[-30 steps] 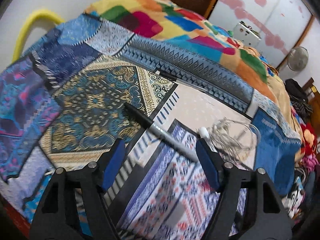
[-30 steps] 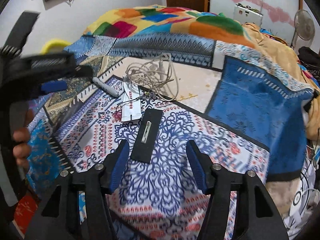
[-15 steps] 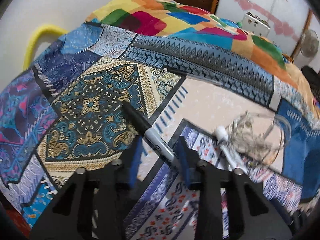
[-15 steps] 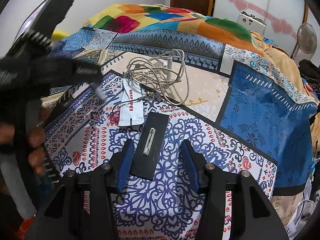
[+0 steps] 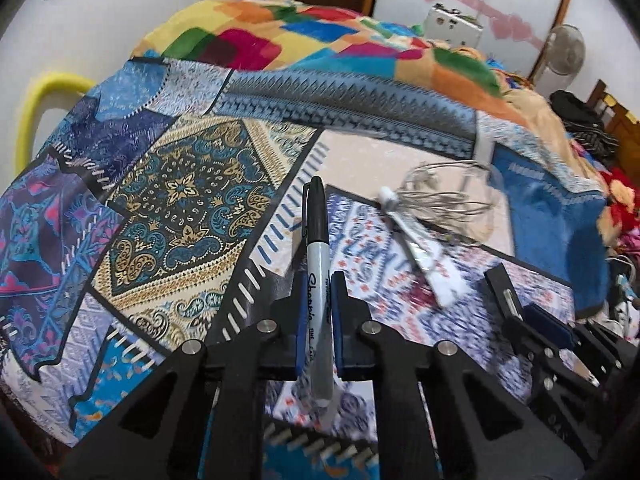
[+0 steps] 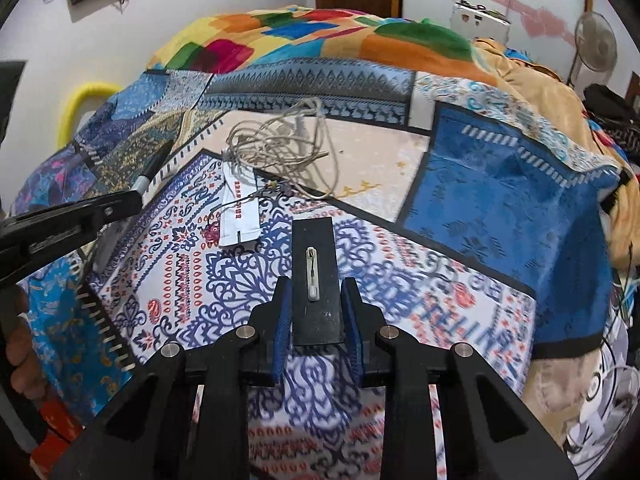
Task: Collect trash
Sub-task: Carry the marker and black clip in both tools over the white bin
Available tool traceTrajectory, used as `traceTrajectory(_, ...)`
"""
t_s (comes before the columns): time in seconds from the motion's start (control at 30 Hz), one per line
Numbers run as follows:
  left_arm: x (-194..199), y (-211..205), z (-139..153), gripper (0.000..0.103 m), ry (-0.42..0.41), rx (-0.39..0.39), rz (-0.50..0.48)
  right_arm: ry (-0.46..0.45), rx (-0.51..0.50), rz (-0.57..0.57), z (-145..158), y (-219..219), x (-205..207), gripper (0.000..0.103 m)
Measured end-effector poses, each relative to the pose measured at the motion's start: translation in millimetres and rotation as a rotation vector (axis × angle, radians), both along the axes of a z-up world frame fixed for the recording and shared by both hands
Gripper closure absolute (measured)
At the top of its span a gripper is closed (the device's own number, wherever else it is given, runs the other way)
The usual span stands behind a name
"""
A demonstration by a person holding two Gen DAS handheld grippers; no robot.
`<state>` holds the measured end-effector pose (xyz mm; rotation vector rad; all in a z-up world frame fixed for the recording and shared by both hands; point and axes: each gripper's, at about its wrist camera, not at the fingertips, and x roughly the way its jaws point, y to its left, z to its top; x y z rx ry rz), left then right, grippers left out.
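My left gripper is shut on a black-capped Sharpie marker and holds it above the patterned bedspread, cap pointing away. The marker also shows in the right wrist view. My right gripper has its blue pads on both sides of a flat black card with a small white clip on it; the pads look closed against its edges. A white paper wrapper and a tangled beige cable lie just beyond the card. The wrapper and cable also show in the left wrist view.
The bedspread covers the whole bed. A bright patchwork blanket is piled at the far end. A yellow tube stands at the left edge. Clothes and a fan are at the right.
My left gripper closed on the marker and lifted it, turning it to point away. My right gripper moved forward and narrowed around the black card.
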<state>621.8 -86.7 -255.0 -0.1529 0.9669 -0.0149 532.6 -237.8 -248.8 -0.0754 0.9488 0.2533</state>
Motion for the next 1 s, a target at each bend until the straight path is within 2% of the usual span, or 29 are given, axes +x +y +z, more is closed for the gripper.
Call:
traceTrajectory(0.2, -28.2, -5.4, 41.9, 0.093, -0.053, -0.008, -0.036, -0.053, 0.025, -0.02, 38.6, -10.2, -16.7, 0.08)
traceTrajectory(0.5, -92.7, -2.6, 119.7, 0.093, -0.164, -0.008, -0.071, -0.185, 0.07, -0.006, 118.9, -7.7, -62.4, 0.08)
traceTrajectory(0.73, -149.0, 14.7, 166.9, 0.093, -0.239, -0.01, -0.046, -0.277, 0.096, 0.047, 172.4, 11.5, -111.8, 0.08)
traceTrajectory(1.0, -223.6, 46.1, 205.6, 0.093, -0.314, -0.013, 0.005, -0.33, 0.128, 0.118, 207.2, 40.5, -165.5, 0.08)
